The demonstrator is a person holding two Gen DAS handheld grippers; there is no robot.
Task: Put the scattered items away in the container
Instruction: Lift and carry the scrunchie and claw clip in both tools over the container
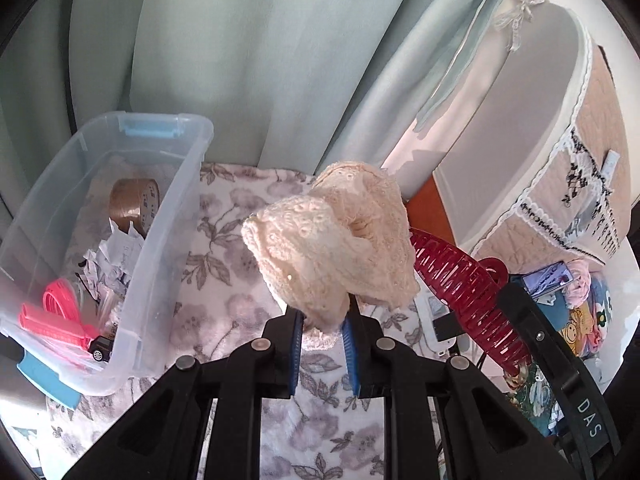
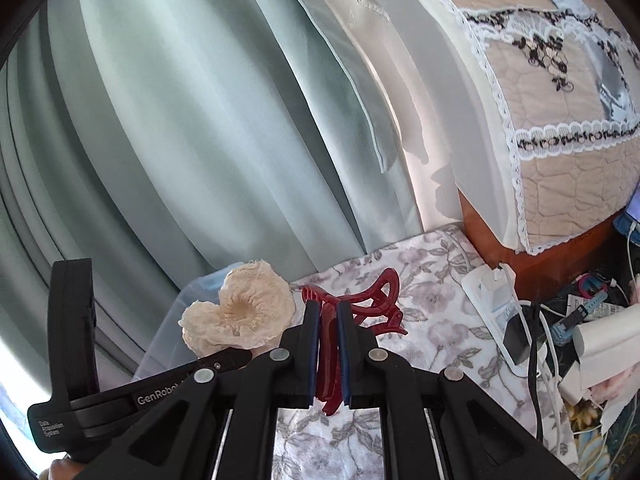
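Note:
My left gripper [image 1: 322, 322] is shut on a cream knitted scrunchie [image 1: 332, 236] and holds it above the floral cloth, to the right of the clear plastic bin [image 1: 160, 216]. The scrunchie also shows in the right wrist view [image 2: 240, 312], with the bin's corner [image 2: 168, 340] below it. My right gripper [image 2: 328, 312] is shut on a dark red hair claw clip [image 2: 352, 304], held in the air. In the left wrist view the clip [image 1: 460, 284] sits just right of the scrunchie. The bin holds a tape roll [image 1: 134, 202], crumpled paper [image 1: 112, 256], a pink skipping rope [image 1: 60, 312] and a small toy car [image 1: 100, 348].
A floral cloth [image 1: 224, 240] covers the surface. Pale green curtains [image 2: 180, 120] hang behind. A quilted lace-trimmed cover [image 2: 560, 120] drapes a wooden piece on the right. A power strip [image 2: 496, 300], cables and assorted clutter [image 2: 592, 320] lie at the right edge.

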